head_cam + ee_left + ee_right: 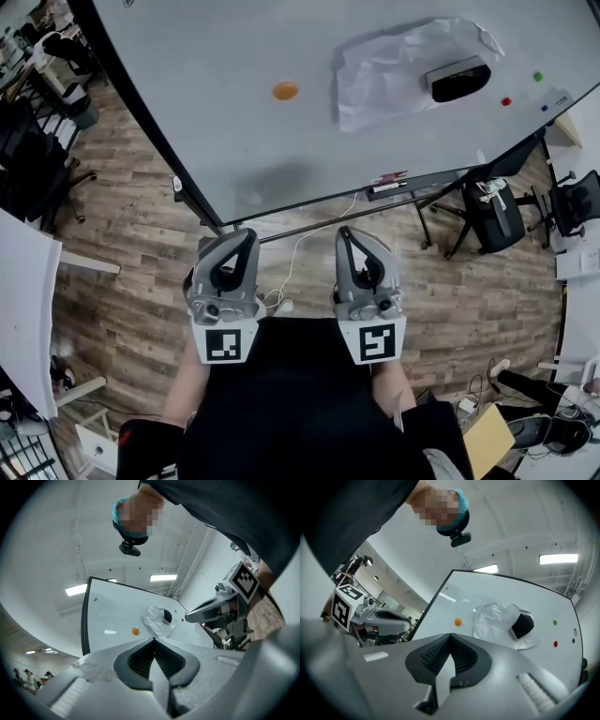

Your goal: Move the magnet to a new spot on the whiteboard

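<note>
The orange magnet (285, 91) sticks to the whiteboard (206, 112), left of a crumpled white paper (412, 70). It also shows as a small orange dot (135, 631) in the left gripper view and as the same dot (458, 621) in the right gripper view. My left gripper (246, 234) and right gripper (345, 232) hang side by side close to my body, well short of the board. Both have their jaws together with nothing between them. Neither touches the magnet.
A black eraser (457, 80) sits on the paper. Green (538, 76), red (506, 101) and blue (544, 108) magnets dot the board's right side. Markers (386, 183) lie on the tray below. Office chairs (492, 211) stand on the wooden floor at right.
</note>
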`<state>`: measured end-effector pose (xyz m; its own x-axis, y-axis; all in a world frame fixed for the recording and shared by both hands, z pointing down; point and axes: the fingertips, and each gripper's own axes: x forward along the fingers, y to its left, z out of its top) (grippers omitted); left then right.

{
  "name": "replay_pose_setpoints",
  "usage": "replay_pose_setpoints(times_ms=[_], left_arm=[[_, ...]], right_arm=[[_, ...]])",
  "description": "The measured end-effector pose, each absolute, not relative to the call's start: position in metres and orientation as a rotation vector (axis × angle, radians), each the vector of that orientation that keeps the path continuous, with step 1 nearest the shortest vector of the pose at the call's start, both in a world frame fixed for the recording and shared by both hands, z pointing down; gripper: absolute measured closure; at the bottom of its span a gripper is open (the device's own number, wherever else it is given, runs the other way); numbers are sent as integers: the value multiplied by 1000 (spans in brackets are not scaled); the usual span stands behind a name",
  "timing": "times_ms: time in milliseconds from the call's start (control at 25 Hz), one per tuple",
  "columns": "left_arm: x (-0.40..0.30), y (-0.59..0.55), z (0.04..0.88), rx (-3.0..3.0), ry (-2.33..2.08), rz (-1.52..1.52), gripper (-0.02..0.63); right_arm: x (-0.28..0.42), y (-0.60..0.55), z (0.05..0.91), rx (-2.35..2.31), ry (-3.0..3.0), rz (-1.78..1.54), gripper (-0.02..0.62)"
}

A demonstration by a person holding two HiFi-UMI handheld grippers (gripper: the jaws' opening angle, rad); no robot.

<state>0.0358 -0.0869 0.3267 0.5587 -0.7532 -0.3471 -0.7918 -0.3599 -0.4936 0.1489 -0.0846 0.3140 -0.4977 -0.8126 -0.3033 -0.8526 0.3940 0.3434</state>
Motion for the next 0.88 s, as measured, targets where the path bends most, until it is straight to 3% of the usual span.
replay_pose_setpoints(times_ms=[880], left_arm=[[40, -86, 331, -2190, 1229, 88, 604]], right_arm=[[152, -79, 324, -1563, 2560, 689, 595]])
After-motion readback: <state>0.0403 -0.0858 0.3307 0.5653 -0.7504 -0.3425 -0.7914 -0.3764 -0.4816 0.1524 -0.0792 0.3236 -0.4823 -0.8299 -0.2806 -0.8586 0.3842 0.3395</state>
